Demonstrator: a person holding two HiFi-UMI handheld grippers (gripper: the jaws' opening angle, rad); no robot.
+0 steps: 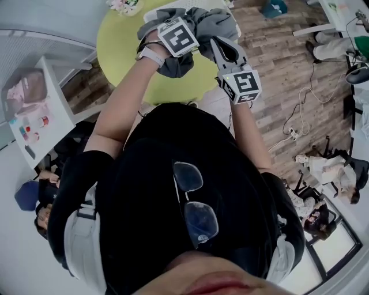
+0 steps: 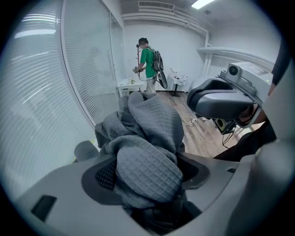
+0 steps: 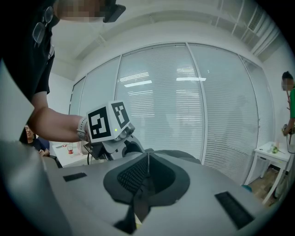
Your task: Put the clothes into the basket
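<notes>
Clothes (image 2: 154, 124) inside left hand-held gripper (image 2: 148, 177), forearm (image 1: 122, 99) outstretched

Bright white office room. A wood-plank floor (image 1: 288, 63) has loose cables (image 1: 294, 132) trailing across it. A round lime-green worktop (image 1: 121, 52) stands near a white side table (image 1: 60, 109). Tall glass walls (image 3: 184, 101) carry closed horizontal blinds, with strip lights reflected in them. A ceiling light (image 2: 203, 3) glows overhead, and another small white table (image 3: 269, 154) sits by the glass.
</notes>
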